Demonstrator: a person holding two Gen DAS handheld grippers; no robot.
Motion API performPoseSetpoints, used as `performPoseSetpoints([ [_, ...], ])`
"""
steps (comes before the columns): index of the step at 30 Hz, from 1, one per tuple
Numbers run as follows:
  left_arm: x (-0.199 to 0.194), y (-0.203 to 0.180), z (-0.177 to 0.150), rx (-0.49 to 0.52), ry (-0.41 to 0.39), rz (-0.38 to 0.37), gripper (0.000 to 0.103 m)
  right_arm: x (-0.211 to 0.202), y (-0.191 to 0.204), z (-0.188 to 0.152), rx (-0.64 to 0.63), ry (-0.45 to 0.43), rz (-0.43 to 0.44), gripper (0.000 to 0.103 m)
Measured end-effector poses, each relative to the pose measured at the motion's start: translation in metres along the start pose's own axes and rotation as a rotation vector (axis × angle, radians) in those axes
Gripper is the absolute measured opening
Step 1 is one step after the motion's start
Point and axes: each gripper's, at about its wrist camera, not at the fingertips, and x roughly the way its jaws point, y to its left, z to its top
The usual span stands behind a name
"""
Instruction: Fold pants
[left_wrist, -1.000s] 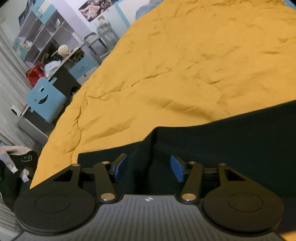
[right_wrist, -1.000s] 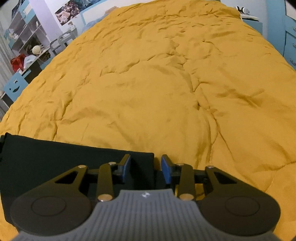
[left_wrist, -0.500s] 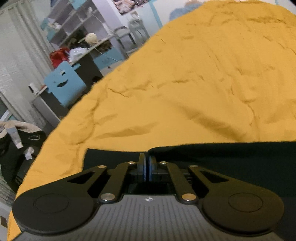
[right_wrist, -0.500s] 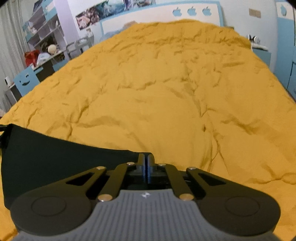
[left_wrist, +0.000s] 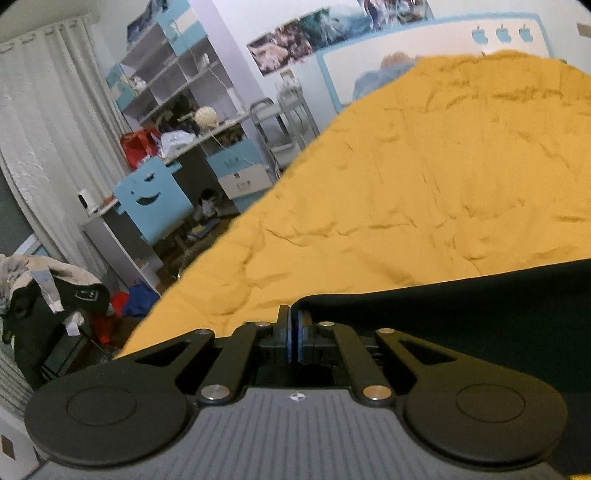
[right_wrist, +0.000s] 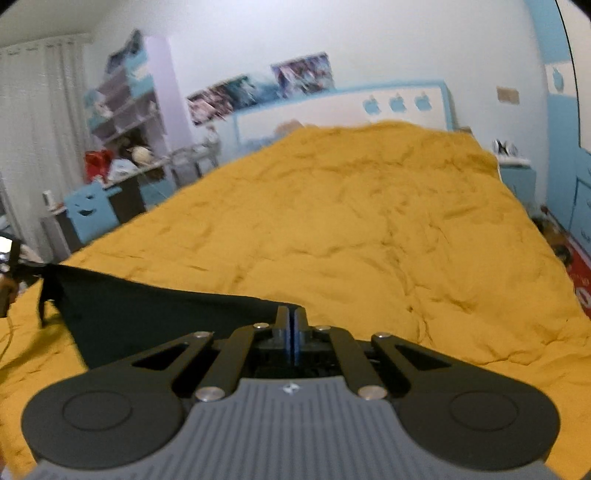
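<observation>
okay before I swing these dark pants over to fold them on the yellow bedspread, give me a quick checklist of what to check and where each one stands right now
1. Left gripper shut on the pants: ok, cloth edge sits at the closed pads.
2. Right gripper shut on the pants: ok, the corner ends at the closed pads.
3. Edge between the two grips taut: ok, it runs nearly straight in both views.
4. Landing area on the bedspread: ok, wrinkled but nothing lies on it ahead.
5. Lower part of the pants hanging free of snags: cannot tell, it is hidden below the grippers.
6. Legs lined up on each other: cannot tell.
</observation>
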Motion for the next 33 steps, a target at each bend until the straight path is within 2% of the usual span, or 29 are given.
performPoseSetpoints([
  [6, -0.038, 0.031, -0.004, -0.033, -0.054, 0.019, 0.003, -0.058, 0.018, -0.021, 0.019, -0.027, 0.008, 0.0],
  [10, -0.031, 0.031, 0.001, -0.019, -0.031, 0.031, 0.003, -0.059, 0.008, -0.027, 0.07, -0.016, -0.018, 0.0],
  [14, 0.003, 0.0, 0.004, 0.07, 0.039, 0.056, 0.003, -0.019, -0.013, -0.026, 0.133, 0.051, -0.08, 0.0],
  [24, 0.076, -0.061, 0.006, 0.203, 0.121, 0.105, 0.003, 0.127, -0.073, -0.04, 0.189, 0.244, -0.193, 0.0],
  [27, 0.091, -0.07, 0.0, 0.234, 0.141, 0.107, 0.003, 0.157, -0.084, -0.044, 0.186, 0.277, -0.208, 0.0],
  [33, 0.107, -0.084, -0.009, 0.257, 0.152, 0.117, 0.002, 0.184, -0.088, -0.051, 0.183, 0.327, -0.242, 0.0],
])
